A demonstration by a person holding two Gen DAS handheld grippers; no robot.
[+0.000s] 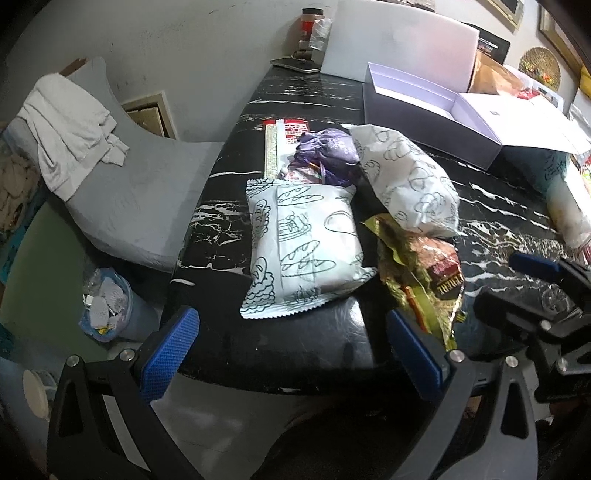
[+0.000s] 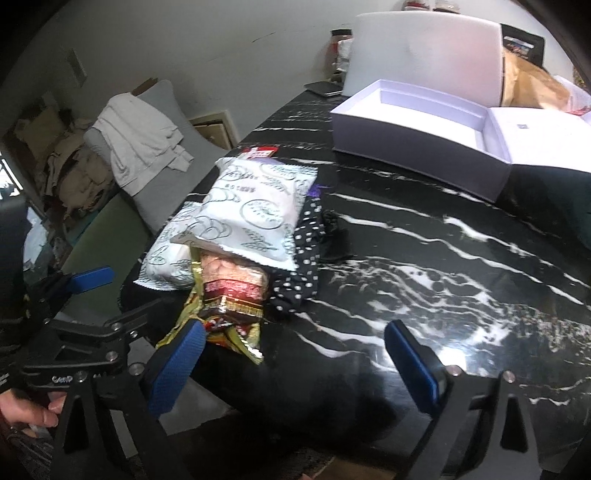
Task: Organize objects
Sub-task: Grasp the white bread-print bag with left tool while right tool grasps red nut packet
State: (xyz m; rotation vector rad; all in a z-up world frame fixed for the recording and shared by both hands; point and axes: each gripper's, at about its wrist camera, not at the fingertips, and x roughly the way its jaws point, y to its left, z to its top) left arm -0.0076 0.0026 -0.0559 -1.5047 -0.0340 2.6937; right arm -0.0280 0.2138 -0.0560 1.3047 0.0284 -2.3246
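Note:
A pile of packets lies on the black marble table (image 1: 314, 339). In the left wrist view a white bread-print packet (image 1: 299, 243) lies nearest, with a second one (image 1: 406, 177) behind it to the right. A purple pouch (image 1: 332, 151), a red-and-white packet (image 1: 291, 133) and a gold snack wrapper (image 1: 424, 273) sit around them. My left gripper (image 1: 293, 354) hangs open over the table's near edge, just short of the near packet. My right gripper (image 2: 297, 365) is open and holds nothing; the gold snack wrapper (image 2: 229, 302) ends beside its left fingertip (image 2: 177, 365). An open white box (image 2: 413, 122) stands at the back right.
A black polka-dot cloth (image 2: 303, 266) lies right of the pile. A grey chair with a white towel (image 1: 74, 129) and a bin (image 1: 107, 306) stand left of the table. Jars (image 1: 310, 29) and a white board (image 1: 399, 44) stand at the far edge. A hand (image 2: 29, 410) holds the left gripper.

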